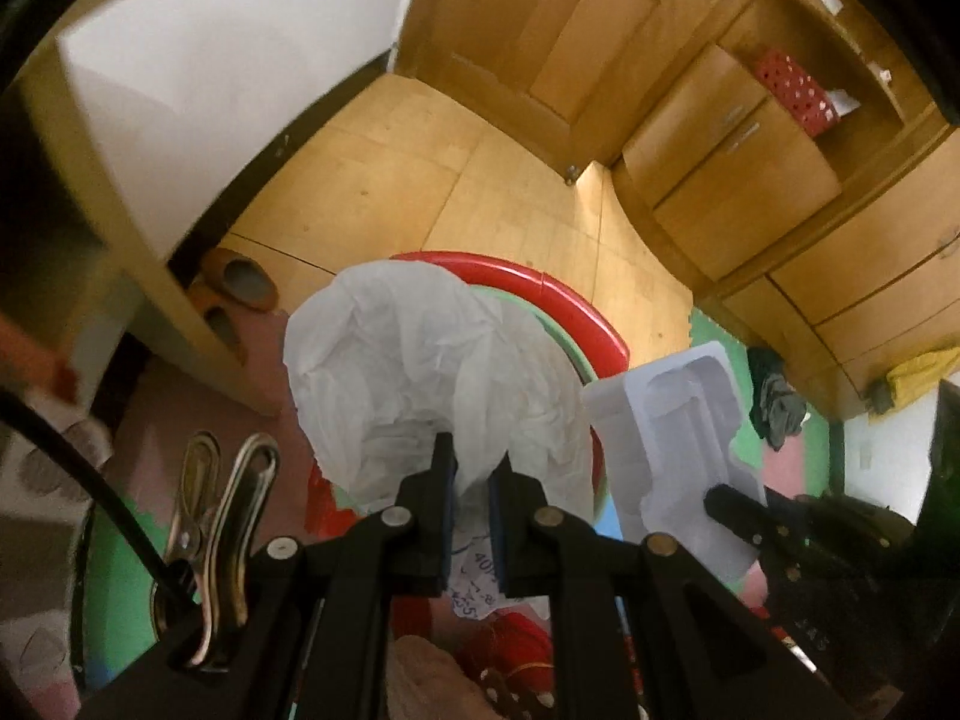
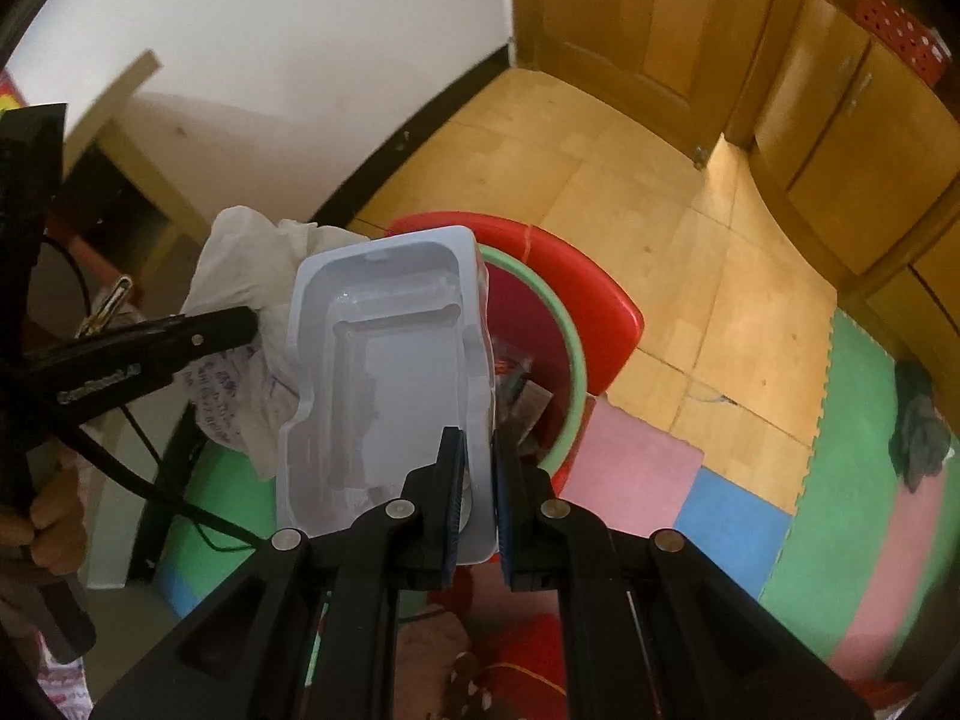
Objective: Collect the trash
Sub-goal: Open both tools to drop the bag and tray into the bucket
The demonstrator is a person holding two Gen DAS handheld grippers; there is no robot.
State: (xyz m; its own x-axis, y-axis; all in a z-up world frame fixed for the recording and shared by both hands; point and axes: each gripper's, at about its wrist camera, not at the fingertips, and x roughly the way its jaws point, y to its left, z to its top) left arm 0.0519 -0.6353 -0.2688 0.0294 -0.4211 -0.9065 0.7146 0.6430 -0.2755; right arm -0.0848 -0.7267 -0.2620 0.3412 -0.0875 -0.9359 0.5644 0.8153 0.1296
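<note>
My left gripper (image 1: 474,471) is shut on a crumpled white paper (image 1: 420,360) that bulges out above its fingers. In the right wrist view that paper (image 2: 252,264) hangs to the left, with printed writing on its lower part. My right gripper (image 2: 477,450) is shut on the edge of a white moulded plastic tray (image 2: 384,372), also seen in the left wrist view as the tray (image 1: 678,420). Both items hang over a red bin with a green rim (image 2: 570,336), partly hidden behind them. Some wrappers (image 2: 522,390) lie inside the bin.
The bin rim (image 1: 576,300) stands on a wooden floor beside coloured foam mats (image 2: 630,462). Slippers (image 1: 240,282) lie by the wall. Wooden cabinets (image 1: 750,180) and a door (image 1: 558,30) close off the far side. A dark cloth (image 2: 918,426) lies on the green mat.
</note>
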